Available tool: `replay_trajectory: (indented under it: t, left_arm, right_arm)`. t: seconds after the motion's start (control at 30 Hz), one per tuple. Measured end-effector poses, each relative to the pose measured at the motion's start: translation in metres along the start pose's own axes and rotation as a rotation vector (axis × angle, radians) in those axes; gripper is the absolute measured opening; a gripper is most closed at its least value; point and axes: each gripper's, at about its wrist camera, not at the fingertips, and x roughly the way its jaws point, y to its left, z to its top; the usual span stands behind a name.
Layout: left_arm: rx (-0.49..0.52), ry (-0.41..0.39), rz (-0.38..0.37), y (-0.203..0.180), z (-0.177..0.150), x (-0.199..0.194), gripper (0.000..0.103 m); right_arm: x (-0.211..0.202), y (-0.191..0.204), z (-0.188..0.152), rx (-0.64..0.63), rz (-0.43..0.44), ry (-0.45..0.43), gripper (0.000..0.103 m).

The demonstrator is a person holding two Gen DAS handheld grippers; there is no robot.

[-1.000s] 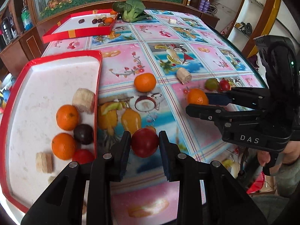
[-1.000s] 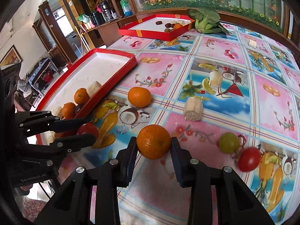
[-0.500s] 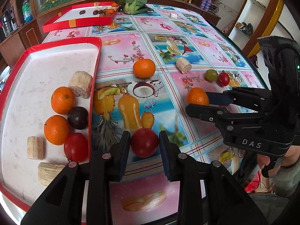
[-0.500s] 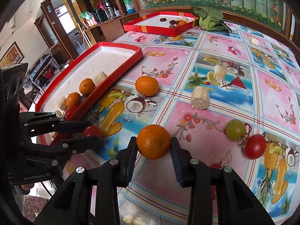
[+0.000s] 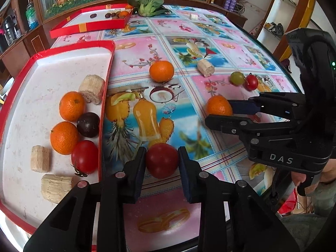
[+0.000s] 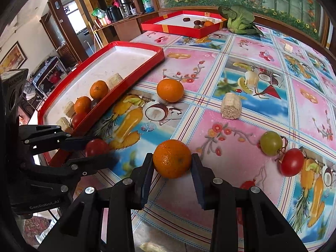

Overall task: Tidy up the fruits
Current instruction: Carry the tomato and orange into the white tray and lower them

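Observation:
My left gripper point(image 5: 161, 153) is shut on a red tomato point(image 5: 161, 161), held just above the tablecloth beside the near red tray point(image 5: 109, 63). To its right, my right gripper point(image 6: 171, 159) is shut on an orange point(image 6: 171, 161), also off the table. Each gripper shows in the other's view: the tomato point(image 6: 96, 148) at the left, the orange point(image 5: 218, 108) at the right. The tray holds two oranges point(image 5: 72, 106), a dark plum point(image 5: 88, 124), a tomato point(image 5: 84, 156) and several corn pieces.
Loose on the patterned cloth lie an orange point(image 5: 161, 71), a corn piece point(image 5: 205, 67), a green fruit point(image 5: 237, 78) and a red tomato point(image 5: 251, 82). A second red tray point(image 5: 88, 26) and a leafy vegetable point(image 5: 149, 4) sit at the far edge.
Both grips hold as before. In both views the table has slid slightly up the picture, so the grippers have drifted a little back toward the near edge.

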Motion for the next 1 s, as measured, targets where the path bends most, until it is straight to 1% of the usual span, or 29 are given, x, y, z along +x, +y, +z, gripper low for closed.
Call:
replay_trajectory:
  t: [0.13, 0.27, 0.4, 0.5, 0.57, 0.67, 0.8, 0.9, 1.0]
  left_arm:
    - [-0.023, -0.028, -0.009, 0.006, 0.002, -0.013, 0.028]
    - [-0.065, -0.044, -0.012, 0.021, 0.000, -0.026, 0.028]
    - [-0.109, -0.072, 0.028, 0.044, -0.007, -0.047, 0.028]
    - [-0.156, -0.086, 0.080, 0.067, -0.017, -0.062, 0.028]
    - [-0.196, -0.079, 0.110, 0.085, -0.026, -0.070, 0.028]
    - [-0.227, -0.054, 0.143, 0.099, -0.042, -0.072, 0.028]
    - [-0.240, -0.023, 0.145, 0.105, -0.059, -0.068, 0.028]
    - [-0.238, -0.030, 0.155, 0.103, -0.061, -0.067, 0.028]
    - [-0.242, -0.021, 0.127, 0.101, -0.061, -0.062, 0.028]
  right_arm:
    - [-0.004, 0.003, 0.001, -0.005, 0.004, -0.010, 0.036]
    - [-0.005, 0.005, 0.001, -0.007, 0.014, -0.013, 0.036]
    - [-0.008, 0.006, 0.001, -0.009, 0.018, -0.019, 0.036]
    - [-0.010, 0.007, 0.002, -0.008, 0.026, -0.024, 0.036]
    - [-0.010, 0.008, 0.002, -0.008, 0.030, -0.025, 0.036]
    - [-0.009, 0.010, 0.003, -0.010, 0.040, -0.023, 0.036]
    - [-0.007, 0.017, 0.008, -0.020, 0.058, -0.020, 0.036]
    - [-0.007, 0.027, 0.016, -0.043, 0.068, -0.024, 0.035]
    - [-0.008, 0.041, 0.025, -0.077, 0.077, -0.030, 0.035]
